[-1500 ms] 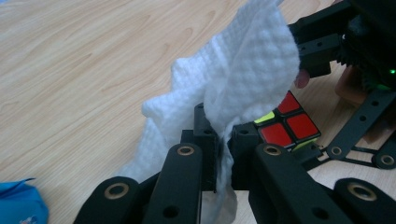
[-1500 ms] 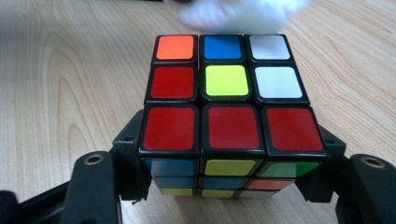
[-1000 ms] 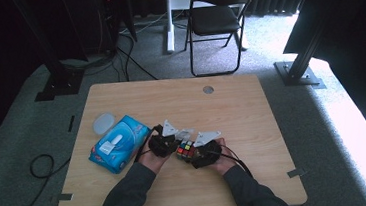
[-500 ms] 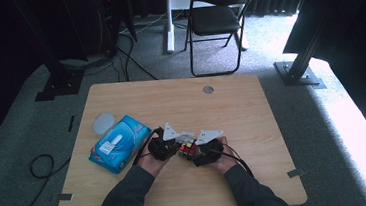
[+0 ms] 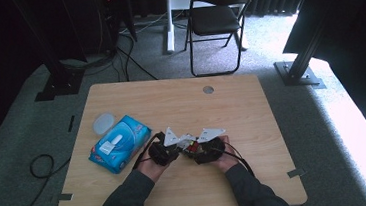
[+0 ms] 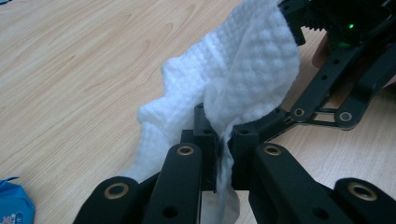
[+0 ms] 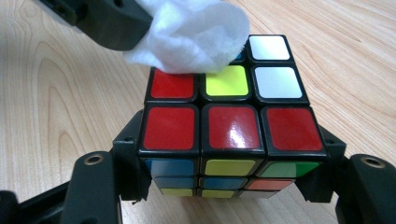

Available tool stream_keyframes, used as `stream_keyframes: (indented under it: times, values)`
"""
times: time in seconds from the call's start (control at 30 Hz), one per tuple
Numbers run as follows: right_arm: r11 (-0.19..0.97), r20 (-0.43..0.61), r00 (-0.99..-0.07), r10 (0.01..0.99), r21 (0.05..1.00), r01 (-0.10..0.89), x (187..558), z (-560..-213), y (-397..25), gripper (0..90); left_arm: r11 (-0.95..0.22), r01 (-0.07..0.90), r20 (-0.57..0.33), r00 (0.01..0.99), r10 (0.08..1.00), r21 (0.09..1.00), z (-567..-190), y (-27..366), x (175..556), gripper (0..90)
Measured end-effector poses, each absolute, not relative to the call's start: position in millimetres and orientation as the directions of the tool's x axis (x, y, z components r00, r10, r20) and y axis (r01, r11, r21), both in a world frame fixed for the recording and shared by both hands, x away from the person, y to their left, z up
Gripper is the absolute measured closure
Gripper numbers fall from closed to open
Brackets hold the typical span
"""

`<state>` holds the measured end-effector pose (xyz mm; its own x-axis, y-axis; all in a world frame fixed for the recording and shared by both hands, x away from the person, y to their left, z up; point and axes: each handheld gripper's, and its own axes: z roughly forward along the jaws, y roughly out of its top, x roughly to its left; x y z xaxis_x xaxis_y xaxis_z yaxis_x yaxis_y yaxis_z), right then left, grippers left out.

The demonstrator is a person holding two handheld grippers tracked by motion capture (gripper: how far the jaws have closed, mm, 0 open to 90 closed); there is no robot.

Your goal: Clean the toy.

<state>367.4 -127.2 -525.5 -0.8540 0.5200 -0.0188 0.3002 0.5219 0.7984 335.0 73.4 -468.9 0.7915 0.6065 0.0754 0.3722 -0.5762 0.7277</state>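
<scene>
My white wipe point(image 7: 194, 32) covers the far squares on top of the cube point(image 7: 229, 126), so I cannot tell their colours. From up high the cube is too small to make out between my hands. The wipe's point(image 6: 233, 88) bottom end runs off the picture's edge.

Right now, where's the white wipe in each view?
High view: hidden between the two claws at table centre.
Left gripper view: wipe pinched in the left claw, centre.
Right gripper view: top centre, on the cube.
Shared landmark: wooden table.
</scene>
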Motion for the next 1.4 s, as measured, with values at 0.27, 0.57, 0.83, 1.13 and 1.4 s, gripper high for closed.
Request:
stream_keyframes:
  times: [0.27,0.57,0.83,1.13,1.4]
  values:
    - [0.517,-0.015,-0.85,0.526,0.799,0.306,368,-525,-127,33.8,-0.596,0.35,0.091,0.807,0.584,0.723,-467,61,334,84.9]
    - [0.522,-0.014,-0.859,0.513,0.799,0.298,366,-526,-125,33.8,-0.594,0.351,0.095,0.802,0.59,0.724,-465,58,339,84.9]
    - [0.539,-0.019,-0.875,0.484,0.794,0.281,363,-527,-120,33.8,-0.584,0.369,0.089,0.789,0.608,0.723,-467,59,347,84.9]
    - [0.554,-0.019,-0.89,0.456,0.789,0.267,360,-528,-115,33.8,-0.562,0.39,0.067,0.776,0.627,0.729,-469,60,353,84.8]
    - [0.554,-0.019,-0.895,0.446,0.791,0.26,359,-528,-113,33.8,-0.551,0.386,0.037,0.794,0.606,0.74,-469,57,351,84.9]
